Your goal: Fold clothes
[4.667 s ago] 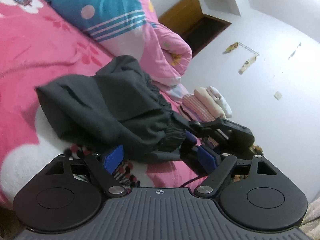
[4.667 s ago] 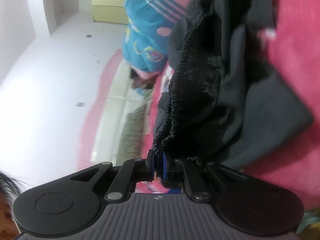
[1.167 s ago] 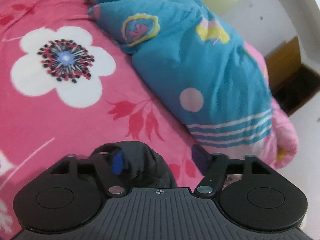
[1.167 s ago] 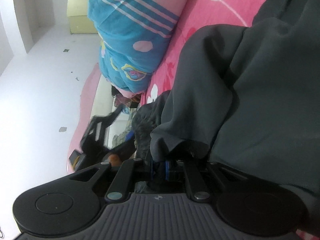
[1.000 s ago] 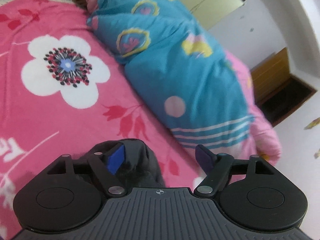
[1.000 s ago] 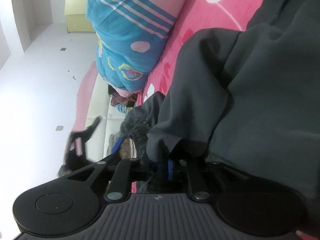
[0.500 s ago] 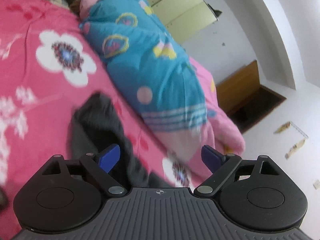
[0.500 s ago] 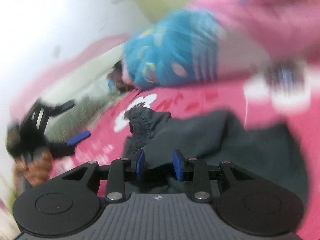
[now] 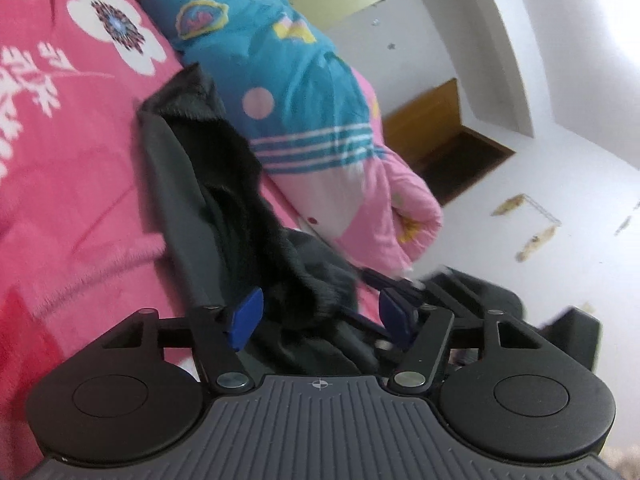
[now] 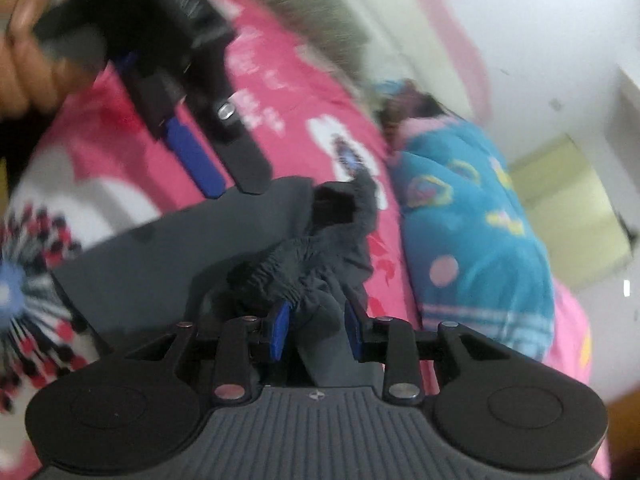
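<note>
A dark grey garment (image 9: 208,200) is spread on the pink bed (image 9: 68,160) at frame centre for folding. The left gripper (image 9: 320,312), fingers parted, has been closing around its edge. The right gripper (image 10: 316,330), fingers parted, straddles the waistband (image 10: 288,268) without pressing.

The left gripper (image 9: 318,314) is black, with two blue pads (image 9: 244,318) on thin black arms. Shiny round screws (image 9: 231,380) sit at the joints. Its grey base has ridges and a small cross mark. The right gripper (image 10: 314,330) looks the same. A hand (image 10: 24,48) shows, blurred.
</note>
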`<state>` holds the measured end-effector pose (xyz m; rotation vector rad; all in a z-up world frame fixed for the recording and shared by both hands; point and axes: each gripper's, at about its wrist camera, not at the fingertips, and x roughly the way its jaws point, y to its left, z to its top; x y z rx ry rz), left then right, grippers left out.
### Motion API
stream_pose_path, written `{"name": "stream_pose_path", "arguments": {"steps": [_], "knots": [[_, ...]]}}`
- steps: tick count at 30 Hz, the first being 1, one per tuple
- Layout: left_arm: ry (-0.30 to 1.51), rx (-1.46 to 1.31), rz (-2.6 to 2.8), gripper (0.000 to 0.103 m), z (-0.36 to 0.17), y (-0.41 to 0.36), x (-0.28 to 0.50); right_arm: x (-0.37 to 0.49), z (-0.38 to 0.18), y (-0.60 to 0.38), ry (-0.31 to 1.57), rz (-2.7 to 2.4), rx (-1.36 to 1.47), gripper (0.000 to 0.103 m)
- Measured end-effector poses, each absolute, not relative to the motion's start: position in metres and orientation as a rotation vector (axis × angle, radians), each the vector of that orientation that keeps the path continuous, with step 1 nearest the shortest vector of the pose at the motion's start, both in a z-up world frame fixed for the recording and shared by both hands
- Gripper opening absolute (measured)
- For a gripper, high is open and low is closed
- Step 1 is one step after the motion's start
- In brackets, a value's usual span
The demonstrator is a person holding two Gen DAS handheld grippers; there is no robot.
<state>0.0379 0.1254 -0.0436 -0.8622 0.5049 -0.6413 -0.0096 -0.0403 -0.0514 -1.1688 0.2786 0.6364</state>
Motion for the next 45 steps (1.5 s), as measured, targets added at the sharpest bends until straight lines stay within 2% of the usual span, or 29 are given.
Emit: {"name": "stream_pose_path", "arguments": {"steps": [5, 11, 19, 27, 29, 30, 32, 34, 38, 41, 45], "knots": [[0.494, -0.831, -0.735, 0.064, -0.049, 0.118, 0.036, -0.006, -0.079, -0.027, 0.309, 0.695, -1.362, 0.031], [0.517, -0.83, -0.759, 0.064, -0.06, 0.115, 0.04, -0.012, -0.08, -0.028, 0.274, 0.684, -1.4, 0.031], [0.498, -0.849, -0.762, 0.065, -0.065, 0.118, 0.041, -0.032, -0.087, -0.031, 0.232, 0.706, -1.499, 0.042], [0.509, -0.837, -0.772, 0.065, -0.07, 0.117, 0.043, -0.014, -0.095, -0.023, 0.261, 0.7, -1.427, 0.041], [0.505, -0.839, -0.78, 0.066, -0.07, 0.117, 0.043, -0.011, -0.095, -0.024, 0.271, 0.675, -1.399, 0.037], [0.502, -0.84, -0.784, 0.067, -0.07, 0.116, 0.042, -0.008, -0.093, -0.025, 0.282, 0.662, -1.374, 0.037], [0.502, -0.836, -0.785, 0.069, -0.07, 0.115, 0.042, -0.004, -0.085, -0.028, 0.301, 0.635, -1.297, 0.021], [0.504, -0.836, -0.785, 0.07, -0.07, 0.114, 0.042, -0.001, -0.067, -0.036, 0.328, 0.605, -1.149, 0.017], [0.498, -0.876, -0.792, 0.077, -0.072, 0.117, 0.043, 0.008, -0.027, -0.064, 0.431, 0.575, -0.758, 0.014], [0.492, -0.931, -0.805, 0.078, -0.074, 0.123, 0.045, 0.017, -0.008, -0.09, 0.508, 0.589, -0.491, 0.014], [0.493, -0.966, -0.817, 0.078, -0.075, 0.125, 0.047, 0.022, -0.001, -0.113, 0.543, 0.594, -0.344, 0.014]]}}
